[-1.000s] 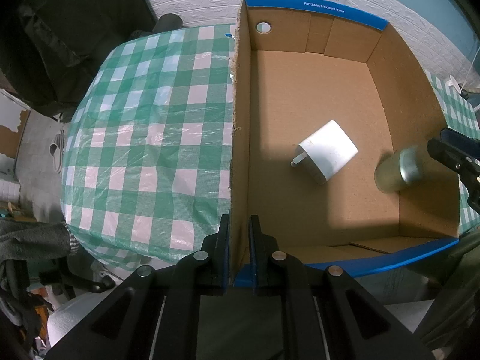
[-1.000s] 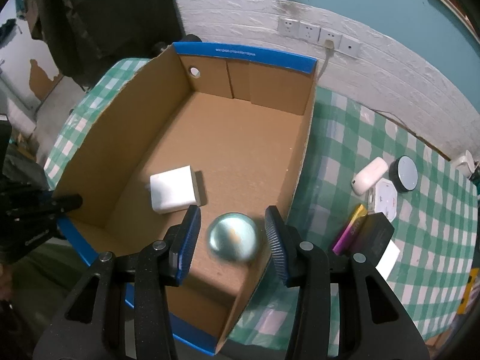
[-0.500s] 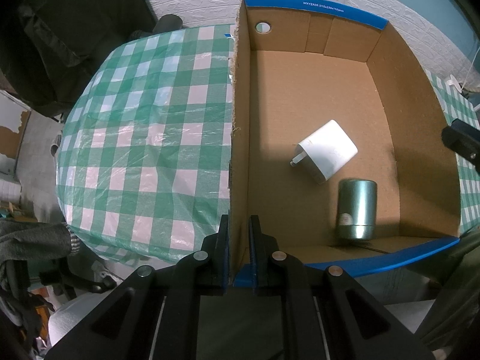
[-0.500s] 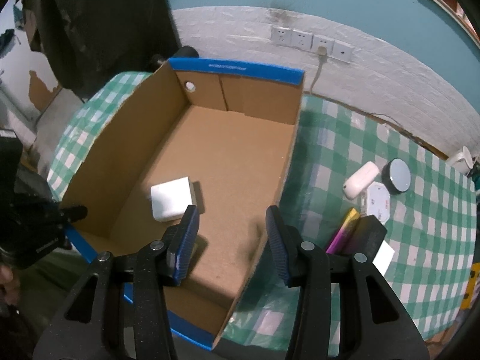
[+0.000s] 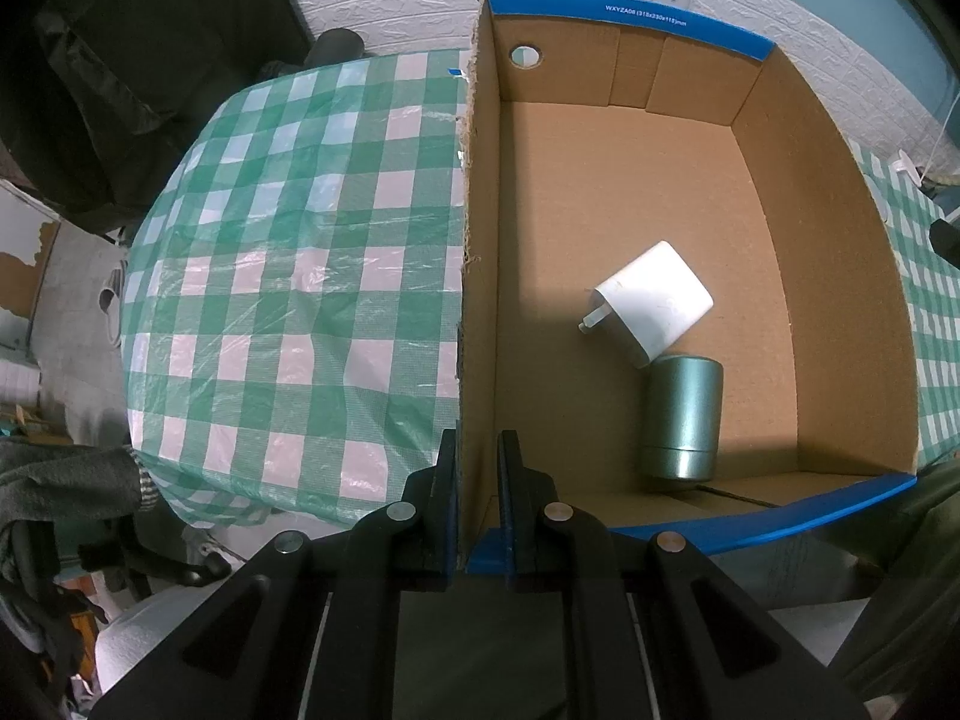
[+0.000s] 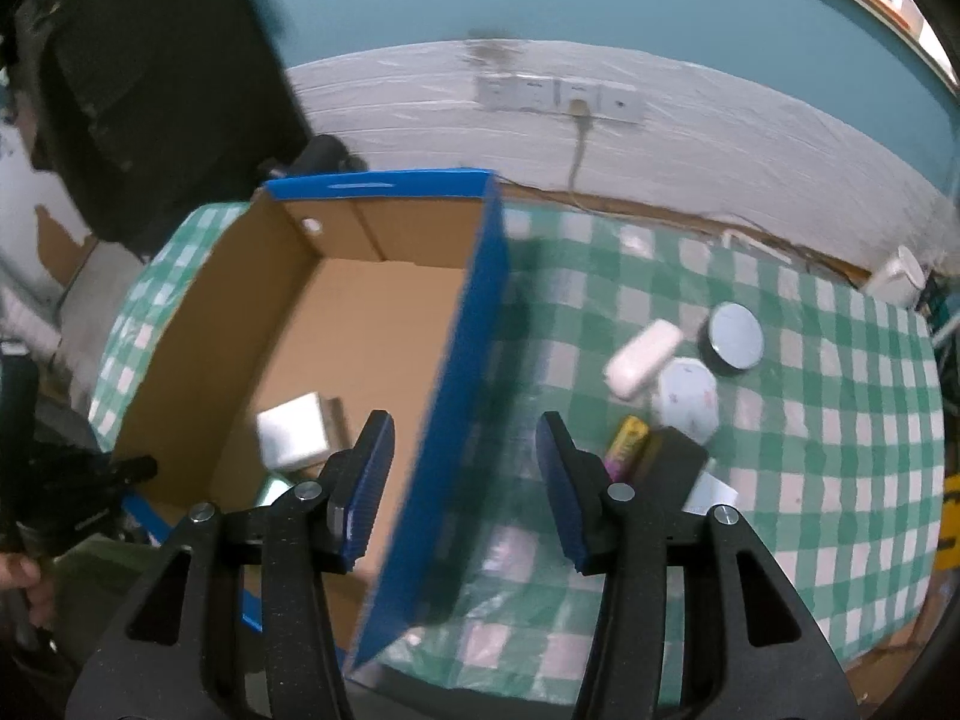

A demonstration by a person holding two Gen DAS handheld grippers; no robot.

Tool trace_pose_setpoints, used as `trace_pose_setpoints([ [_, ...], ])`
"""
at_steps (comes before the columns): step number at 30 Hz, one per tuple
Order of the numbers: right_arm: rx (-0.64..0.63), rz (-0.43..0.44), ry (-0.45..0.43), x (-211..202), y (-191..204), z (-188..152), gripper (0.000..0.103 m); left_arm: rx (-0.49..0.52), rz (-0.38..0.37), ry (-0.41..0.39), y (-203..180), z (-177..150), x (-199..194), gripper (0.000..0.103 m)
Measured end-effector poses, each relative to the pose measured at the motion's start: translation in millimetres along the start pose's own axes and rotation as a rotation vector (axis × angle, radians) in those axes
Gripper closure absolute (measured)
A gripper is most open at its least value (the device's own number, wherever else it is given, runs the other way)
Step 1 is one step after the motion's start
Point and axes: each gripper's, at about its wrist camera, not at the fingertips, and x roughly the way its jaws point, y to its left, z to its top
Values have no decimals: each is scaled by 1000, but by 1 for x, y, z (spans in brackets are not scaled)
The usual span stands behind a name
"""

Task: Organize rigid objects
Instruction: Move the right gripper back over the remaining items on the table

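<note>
My left gripper (image 5: 477, 510) is shut on the near end of the cardboard box's left wall (image 5: 477, 300). Inside the box lie a white charger (image 5: 654, 300) and a teal metal cylinder (image 5: 684, 414), touching each other near the front wall. My right gripper (image 6: 465, 438) hovers above the box's blue right wall (image 6: 456, 360). Its jaws are opening and nothing is held between them. In the right wrist view the charger (image 6: 294, 429) shows left of the fingers and the cylinder is mostly hidden.
On the green checked tablecloth (image 6: 810, 420), right of the box, lie a white oblong item (image 6: 642, 357), a round black disc (image 6: 735, 339), a white patterned piece (image 6: 687, 399), a yellow-purple stick (image 6: 624, 447) and a black block (image 6: 672, 462). Wall sockets (image 6: 558, 96) behind.
The cylinder left my right gripper, landed in the box and came to rest against the charger. My right gripper moved right and up over the box's right wall, jaws widening.
</note>
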Motion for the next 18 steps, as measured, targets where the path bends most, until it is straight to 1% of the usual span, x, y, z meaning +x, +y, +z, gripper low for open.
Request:
trace_pose_setpoints([
  [7, 81, -42, 7, 0, -43, -2, 54, 1, 5, 3, -1, 2, -1, 93],
  [11, 109, -76, 11, 0, -62, -4, 54, 4, 12, 5, -3, 3, -1, 94],
  [18, 156, -109, 41, 7, -91, -10, 54, 6, 16, 7, -2, 4, 0, 93],
])
